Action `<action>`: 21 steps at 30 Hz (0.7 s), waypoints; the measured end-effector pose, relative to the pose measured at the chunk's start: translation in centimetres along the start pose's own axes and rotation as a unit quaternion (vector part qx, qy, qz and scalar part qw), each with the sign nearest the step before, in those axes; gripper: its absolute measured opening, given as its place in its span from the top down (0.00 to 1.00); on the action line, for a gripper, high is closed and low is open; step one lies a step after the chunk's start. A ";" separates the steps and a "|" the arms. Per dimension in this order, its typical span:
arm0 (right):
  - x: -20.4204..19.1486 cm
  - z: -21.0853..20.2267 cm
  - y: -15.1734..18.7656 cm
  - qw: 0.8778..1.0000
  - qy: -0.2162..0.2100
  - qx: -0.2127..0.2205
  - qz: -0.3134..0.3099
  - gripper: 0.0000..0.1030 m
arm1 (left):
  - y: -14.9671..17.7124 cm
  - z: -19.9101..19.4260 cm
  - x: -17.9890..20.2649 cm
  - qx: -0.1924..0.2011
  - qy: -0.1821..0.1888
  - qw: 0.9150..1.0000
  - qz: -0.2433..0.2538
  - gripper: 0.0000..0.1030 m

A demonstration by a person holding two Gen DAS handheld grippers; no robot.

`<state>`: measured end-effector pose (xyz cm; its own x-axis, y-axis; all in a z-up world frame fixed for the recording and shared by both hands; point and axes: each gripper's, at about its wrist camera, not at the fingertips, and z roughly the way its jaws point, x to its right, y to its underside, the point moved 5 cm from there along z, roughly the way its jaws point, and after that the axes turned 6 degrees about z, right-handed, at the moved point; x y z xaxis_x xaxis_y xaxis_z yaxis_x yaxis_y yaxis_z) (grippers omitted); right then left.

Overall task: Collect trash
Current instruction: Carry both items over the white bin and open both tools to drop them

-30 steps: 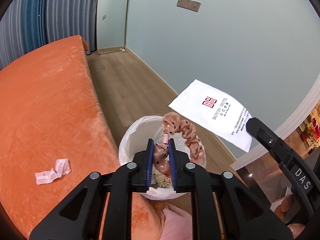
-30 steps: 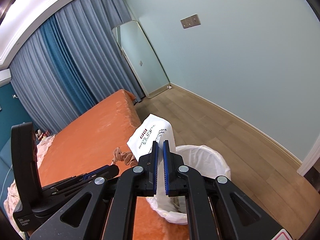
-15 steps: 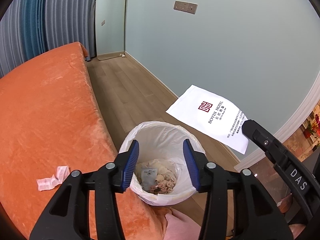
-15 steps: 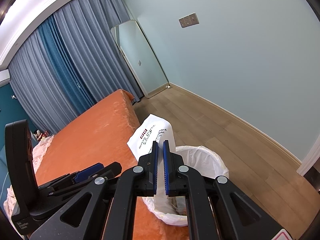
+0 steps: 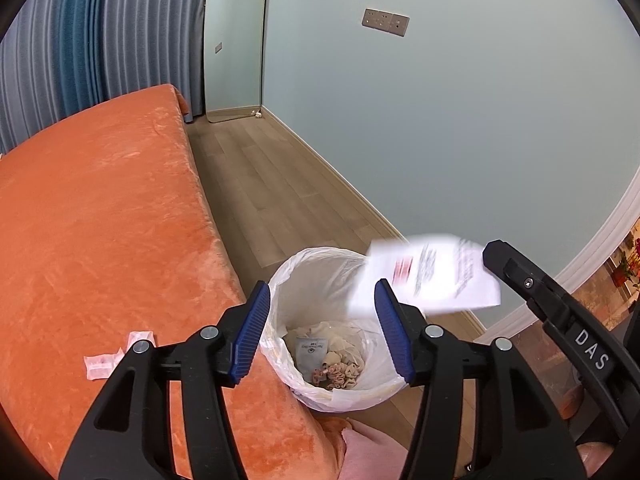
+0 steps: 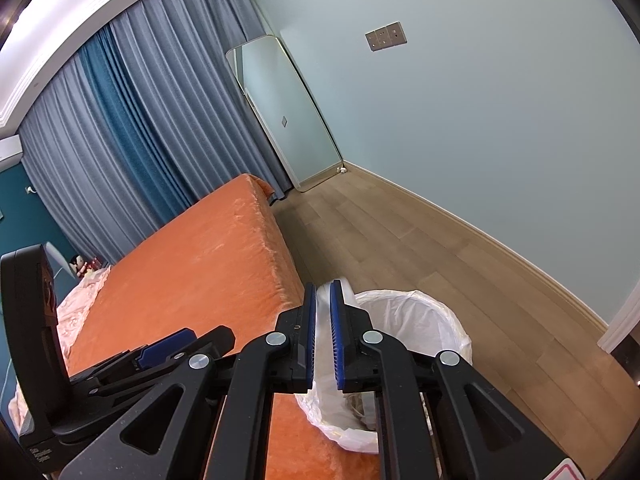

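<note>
A bin lined with a white bag [image 5: 304, 268] stands on the floor against the orange bed [image 5: 100, 220]. My left gripper [image 5: 321, 286] hovers over it, its jaws opening with nothing between them. A pink scrunchie [image 5: 340, 372] and a small sachet [image 5: 310, 350] lie inside the bin. My right gripper [image 6: 323, 286] is above the bin's near rim [image 6: 420, 320], its jaws opening a little. The white printed paper bag [image 5: 428, 280] is motion-blurred and is slipping down between the right pads [image 6: 322, 320]. A small pink-white wrapper [image 5: 116, 356] lies on the bed.
Wooden floor [image 5: 272, 184] runs between the bed and the pale blue wall. A tall mirror [image 5: 234, 40] leans in the far corner beside grey-blue curtains [image 6: 120, 140]. Pink cloth [image 5: 368, 452] sits at the bed's near end, and pale pink bedding [image 6: 80, 300] lies at the far left.
My left jaws opened and the pink scrunchie dropped from them into the bin. The white paper bag slid down from the right gripper towards the bin and is now blurred.
</note>
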<state>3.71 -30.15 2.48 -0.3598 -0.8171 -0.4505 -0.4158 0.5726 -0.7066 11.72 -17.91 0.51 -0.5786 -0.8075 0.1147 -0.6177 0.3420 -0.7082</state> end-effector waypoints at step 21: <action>-2.5 1.1 0.4 1.000 0.001 -0.020 -0.021 0.88 | 0.8 -1.2 -2.4 0.002 -0.009 1.000 -0.023 0.49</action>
<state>5.36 -27.95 2.79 -0.3429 -0.8400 -0.4206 -0.4633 0.5407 -0.7021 12.00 -15.14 0.51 -0.5405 -0.8305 0.1346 -0.6411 0.3029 -0.7052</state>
